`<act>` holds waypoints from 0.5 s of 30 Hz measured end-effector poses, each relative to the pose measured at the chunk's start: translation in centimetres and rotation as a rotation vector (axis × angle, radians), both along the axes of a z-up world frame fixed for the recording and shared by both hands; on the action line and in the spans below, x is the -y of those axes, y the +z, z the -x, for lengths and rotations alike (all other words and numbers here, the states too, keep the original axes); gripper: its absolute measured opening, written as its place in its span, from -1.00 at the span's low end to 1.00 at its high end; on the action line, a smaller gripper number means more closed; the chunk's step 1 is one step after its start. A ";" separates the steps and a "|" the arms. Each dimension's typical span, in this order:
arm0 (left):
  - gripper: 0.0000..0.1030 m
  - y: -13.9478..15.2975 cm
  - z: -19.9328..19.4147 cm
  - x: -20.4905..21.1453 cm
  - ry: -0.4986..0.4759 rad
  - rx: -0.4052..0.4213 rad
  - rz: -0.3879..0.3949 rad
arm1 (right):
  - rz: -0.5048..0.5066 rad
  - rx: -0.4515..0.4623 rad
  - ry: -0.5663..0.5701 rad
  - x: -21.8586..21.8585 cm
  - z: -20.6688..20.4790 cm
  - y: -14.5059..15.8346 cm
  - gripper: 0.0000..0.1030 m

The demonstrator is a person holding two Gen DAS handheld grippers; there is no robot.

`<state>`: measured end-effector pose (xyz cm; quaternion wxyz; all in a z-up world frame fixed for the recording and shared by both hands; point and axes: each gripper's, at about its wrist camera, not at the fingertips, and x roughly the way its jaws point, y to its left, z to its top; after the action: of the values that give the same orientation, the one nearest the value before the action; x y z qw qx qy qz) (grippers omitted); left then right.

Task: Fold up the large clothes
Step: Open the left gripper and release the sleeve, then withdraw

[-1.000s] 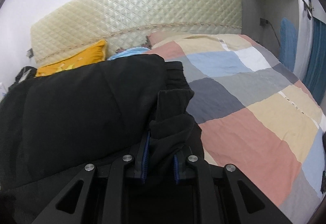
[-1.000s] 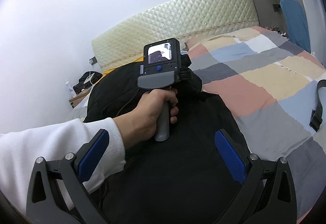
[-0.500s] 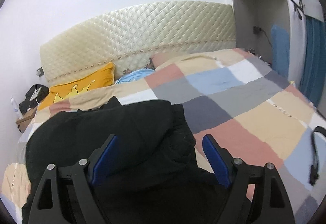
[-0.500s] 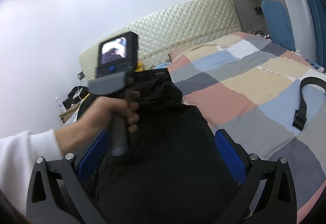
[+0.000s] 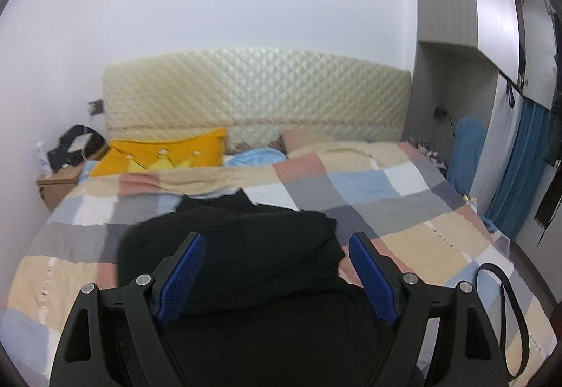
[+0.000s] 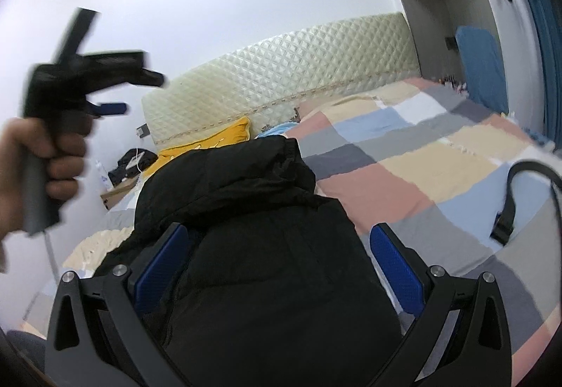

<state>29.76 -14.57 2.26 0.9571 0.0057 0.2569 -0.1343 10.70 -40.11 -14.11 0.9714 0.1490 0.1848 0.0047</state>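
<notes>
A large black padded jacket [image 5: 253,246] lies folded in a bulky heap on the checked bedspread [image 5: 404,211]. My left gripper [image 5: 277,272] is open and empty, raised above the jacket's near part. My right gripper [image 6: 277,267] is open and empty, with the jacket [image 6: 253,229] lying below and between its fingers. In the right wrist view the left gripper [image 6: 109,107] is held up high at the left in the person's hand, blurred.
A black strap with a buckle [image 6: 516,197] lies on the bed at the right; it also shows in the left wrist view [image 5: 505,302]. A yellow pillow [image 5: 165,156] and a quilted headboard [image 5: 260,98] are at the far end. A wooden nightstand [image 5: 59,183] stands at the left.
My left gripper has let go of the black jacket, opened, and lifted up and back. The jacket has dropped onto the bed. My right gripper has stayed open.
</notes>
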 end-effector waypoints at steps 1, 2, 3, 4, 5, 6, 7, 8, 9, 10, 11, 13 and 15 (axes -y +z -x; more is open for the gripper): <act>0.62 0.6 0.5 -1.0 0.009 0.012 0.004 | 0.013 0.008 -0.002 -0.3 0.2 0.4 1.00; 0.62 1.3 1.2 -2.3 0.024 0.036 0.002 | 0.012 0.015 0.001 -0.5 0.3 0.7 1.00; 0.63 1.7 1.7 -3.0 0.036 0.052 -0.008 | 0.010 0.023 0.012 -0.7 0.4 0.9 1.00; 0.63 2.2 2.6 -4.1 0.064 0.083 -0.037 | 0.015 0.026 0.016 -0.9 0.5 1.1 1.00; 0.63 2.5 3.2 -4.9 0.078 0.095 -0.055 | 0.032 0.030 0.015 -1.2 0.7 1.2 1.00; 0.63 2.7 3.7 -5.6 0.083 0.098 -0.059 | 0.046 0.031 0.021 -1.5 0.9 1.4 1.00; 0.63 2.8 4.4 -6.7 0.084 0.099 -0.051 | 0.055 0.029 0.032 -1.9 1.0 1.5 1.00; 0.63 2.9 4.9 -7.3 0.083 0.097 -0.047 | 0.061 0.028 0.039 -2.2 1.1 1.6 1.00; 0.63 2.8 5.6 -8.2 0.085 0.091 -0.042 | 0.064 0.029 0.046 -2.5 1.2 1.7 1.00; 0.63 2.7 6.1 -8.7 0.085 0.084 -0.040 | 0.064 0.030 0.055 -2.7 1.4 1.8 1.00; 0.63 2.4 6.6 -9.4 0.085 0.072 -0.037 | 0.067 0.035 0.066 -3.0 1.6 2.0 1.00; 0.63 1.9 7.6 -10.5 0.086 0.057 -0.028 | 0.082 0.048 0.080 -3.6 2.2 2.3 1.00; 0.63 1.1 8.4 -11.5 0.082 0.048 -0.019 | 0.093 0.057 0.100 -4.3 2.6 2.6 1.00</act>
<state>21.40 -3.11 3.36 0.9675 0.0077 0.2350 -0.0925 8.10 -35.82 -11.56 0.9807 0.0941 0.1642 0.0490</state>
